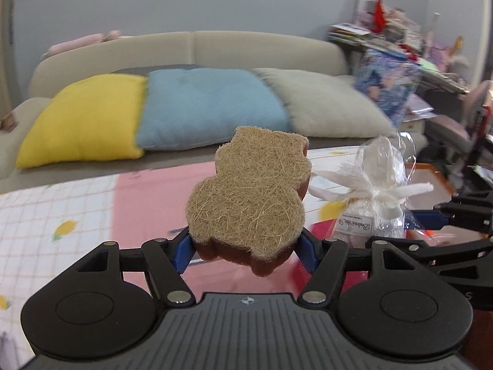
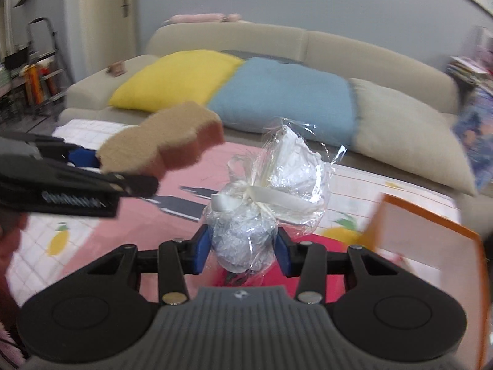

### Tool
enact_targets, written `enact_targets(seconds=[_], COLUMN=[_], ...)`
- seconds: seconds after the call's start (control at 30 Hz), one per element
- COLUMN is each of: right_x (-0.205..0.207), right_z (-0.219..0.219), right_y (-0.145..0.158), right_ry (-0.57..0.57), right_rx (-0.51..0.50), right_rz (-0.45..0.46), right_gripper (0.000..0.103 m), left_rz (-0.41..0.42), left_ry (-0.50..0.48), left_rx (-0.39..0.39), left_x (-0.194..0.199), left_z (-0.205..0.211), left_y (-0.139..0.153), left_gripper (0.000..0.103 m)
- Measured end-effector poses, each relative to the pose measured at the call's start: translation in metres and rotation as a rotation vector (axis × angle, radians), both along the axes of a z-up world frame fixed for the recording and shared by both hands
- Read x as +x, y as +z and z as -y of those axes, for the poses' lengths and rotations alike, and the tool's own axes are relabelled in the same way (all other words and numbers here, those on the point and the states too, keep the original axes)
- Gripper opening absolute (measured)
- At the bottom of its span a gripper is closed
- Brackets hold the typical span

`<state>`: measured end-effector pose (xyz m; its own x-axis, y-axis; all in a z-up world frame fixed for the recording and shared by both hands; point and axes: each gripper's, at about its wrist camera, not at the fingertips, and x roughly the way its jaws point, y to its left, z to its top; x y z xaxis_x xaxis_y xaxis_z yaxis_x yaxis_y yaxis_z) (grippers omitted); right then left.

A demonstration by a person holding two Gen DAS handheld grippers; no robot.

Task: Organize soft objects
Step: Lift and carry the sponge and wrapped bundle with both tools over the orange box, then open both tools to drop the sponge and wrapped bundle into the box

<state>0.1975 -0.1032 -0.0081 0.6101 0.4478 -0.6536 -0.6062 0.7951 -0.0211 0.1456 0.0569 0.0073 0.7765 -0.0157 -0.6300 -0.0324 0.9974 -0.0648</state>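
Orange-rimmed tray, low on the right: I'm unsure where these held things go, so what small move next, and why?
Probably ease the right gripper, shut on the cellophane-wrapped bundle, rightward toward the orange-rimmed tray. Both items are held above the patterned mat, and the tray is the nearest container in view. The left gripper can hold the bear-shaped sponge meanwhile.

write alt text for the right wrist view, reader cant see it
The right gripper is shut on a cellophane-wrapped bundle tied with a white ribbon, held above a pink mat. At left, the left gripper holds a tan-topped sponge; behind is a beige sofa with yellow, blue and grey cushions.
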Motion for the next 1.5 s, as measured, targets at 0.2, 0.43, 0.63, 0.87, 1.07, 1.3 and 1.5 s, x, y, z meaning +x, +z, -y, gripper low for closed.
enact_targets(seconds=[0.2,0.43,0.63,0.87,1.07,1.3,1.5], right_x=[0.011,0.032,0.065,0.092,0.109,0.113,0.108], right_z=[0.07,0.127,0.159,0.176,0.177,0.178,0.176], right_y=[-0.001,-0.006,-0.024,-0.051,-0.073,-0.08,-0.076], right_ry=[-0.127,-0.193,-0.208,-0.169,-0.122,-0.106,-0.091], right_rx=[-0.066,-0.19,-0.329,-0.4,-0.447,-0.436,-0.423], right_rz=[0.032,0.069,-0.014,-0.035,-0.077,-0.07,-0.052], right_gripper=[0.044,0.044,0.044,0.044,0.046,0.054,0.062], left_rz=[0.017,-0.015,-0.119,-0.216,-0.305,-0.391,-0.391], left_ry=[-0.177,-0.343,-0.368,-0.383,-0.381,-0.375,-0.398], left_rx=[0.024,0.022,-0.084,-0.04,-0.007,0.054,0.024], left_x=[0.029,0.074,0.113,0.144,0.166,0.181,0.181], left_z=[0.062,0.137,0.176,0.211,0.225,0.236,0.231], left_y=[0.012,0.016,0.006,-0.018,-0.04,-0.059,-0.061], left_gripper=[0.077,0.077,0.077,0.077,0.077,0.079,0.088])
